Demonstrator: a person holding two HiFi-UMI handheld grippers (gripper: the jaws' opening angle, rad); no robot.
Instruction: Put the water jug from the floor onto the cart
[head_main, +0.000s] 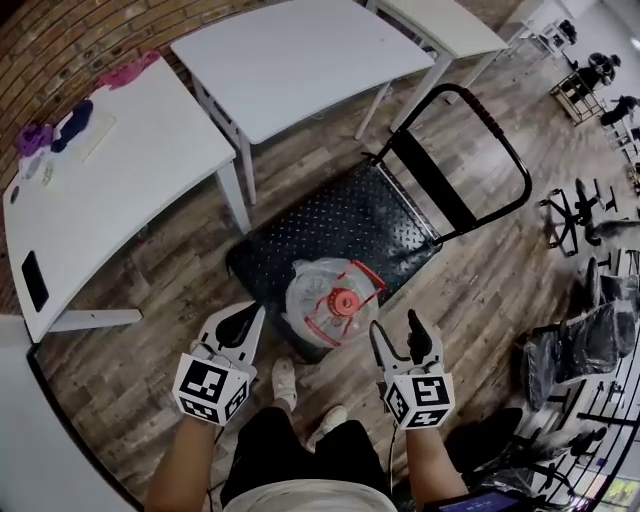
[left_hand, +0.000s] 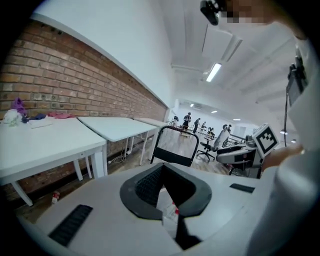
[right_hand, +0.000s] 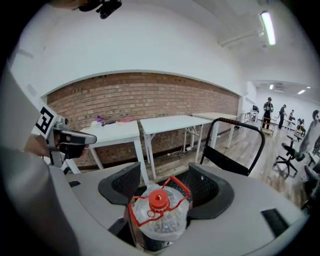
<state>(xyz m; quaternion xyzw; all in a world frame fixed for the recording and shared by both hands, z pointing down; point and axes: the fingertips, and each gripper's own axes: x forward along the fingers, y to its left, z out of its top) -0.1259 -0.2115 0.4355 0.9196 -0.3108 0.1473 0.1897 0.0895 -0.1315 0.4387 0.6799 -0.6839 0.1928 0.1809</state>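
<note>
Left gripper view: the housing of my left gripper (left_hand: 169, 187) blocks nearly all of the water jug (left_hand: 168, 215). I only get a thin sliver with a bit of red between the jaws.

Right gripper view: the jug's base is out of sight below the body of my right gripper (right_hand: 162, 184). The cart (right_hand: 227, 161) deck is mostly covered too, and only the handle frame reads clearly.

Head view: the near white table (head_main: 110, 200) is cut by the frame edge. The purple and pink items (head_main: 40, 135) on it are too small to identify, same for the dark flat thing (head_main: 33, 281). The office chairs (head_main: 585, 340) are cropped at the edge. My torso runs out of frame at the bottom.

The people (left_hand: 191, 120) far down the room are just specks.
</note>
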